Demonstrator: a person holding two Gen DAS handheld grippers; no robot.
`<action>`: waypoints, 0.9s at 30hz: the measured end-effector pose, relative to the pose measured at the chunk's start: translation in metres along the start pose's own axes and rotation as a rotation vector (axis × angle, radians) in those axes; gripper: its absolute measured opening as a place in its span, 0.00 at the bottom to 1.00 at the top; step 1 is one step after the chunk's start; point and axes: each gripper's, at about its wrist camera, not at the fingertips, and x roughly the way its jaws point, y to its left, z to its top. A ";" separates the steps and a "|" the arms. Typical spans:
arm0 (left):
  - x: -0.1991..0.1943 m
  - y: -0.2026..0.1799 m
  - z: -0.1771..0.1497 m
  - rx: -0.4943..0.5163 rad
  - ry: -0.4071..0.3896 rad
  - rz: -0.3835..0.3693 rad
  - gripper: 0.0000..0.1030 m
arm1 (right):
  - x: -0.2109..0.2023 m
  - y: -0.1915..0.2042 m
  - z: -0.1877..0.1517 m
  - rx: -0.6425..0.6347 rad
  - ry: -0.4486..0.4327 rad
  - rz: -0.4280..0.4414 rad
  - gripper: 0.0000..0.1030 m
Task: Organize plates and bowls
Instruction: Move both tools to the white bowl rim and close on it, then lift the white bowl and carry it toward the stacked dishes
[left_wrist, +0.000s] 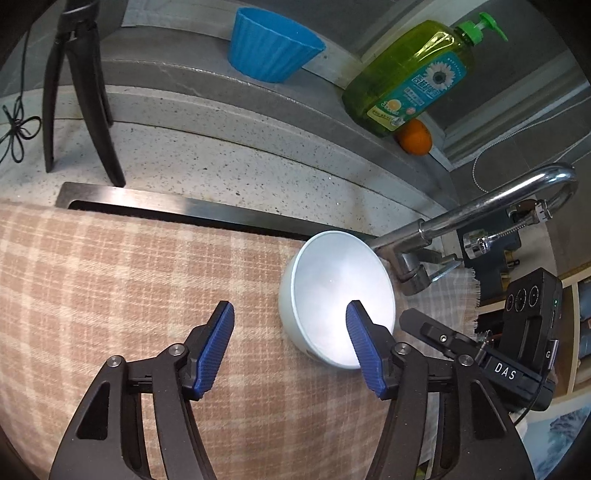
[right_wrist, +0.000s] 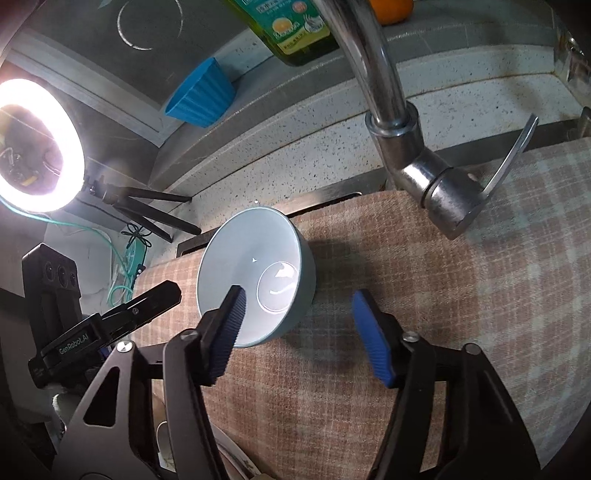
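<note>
A smooth pale blue-grey round bowl (left_wrist: 334, 295) rests on the woven beige checked cloth (left_wrist: 129, 280) beside the chrome tap (left_wrist: 476, 218), both ribbed blue-padded grippers, left (left_wrist: 290, 345) and right (right_wrist: 297, 334), half-open and gripping nothing; only the right view shows the glowing ring light (right_wrist: 37, 147) and "GenRobot.AI"

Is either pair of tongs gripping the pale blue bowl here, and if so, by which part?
Nothing is held. The pale blue round bowl sits on the checked cloth; left tongs and right tongs are open, pads clear.
</note>
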 end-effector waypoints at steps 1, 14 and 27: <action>0.003 0.000 0.002 -0.002 0.005 0.000 0.53 | 0.003 -0.001 0.001 0.003 0.006 0.000 0.57; 0.026 -0.006 0.003 0.041 0.055 0.016 0.21 | 0.021 0.001 0.003 -0.006 0.049 0.000 0.18; 0.002 -0.014 -0.009 0.077 0.027 0.010 0.20 | 0.004 0.020 -0.008 -0.053 0.026 -0.020 0.17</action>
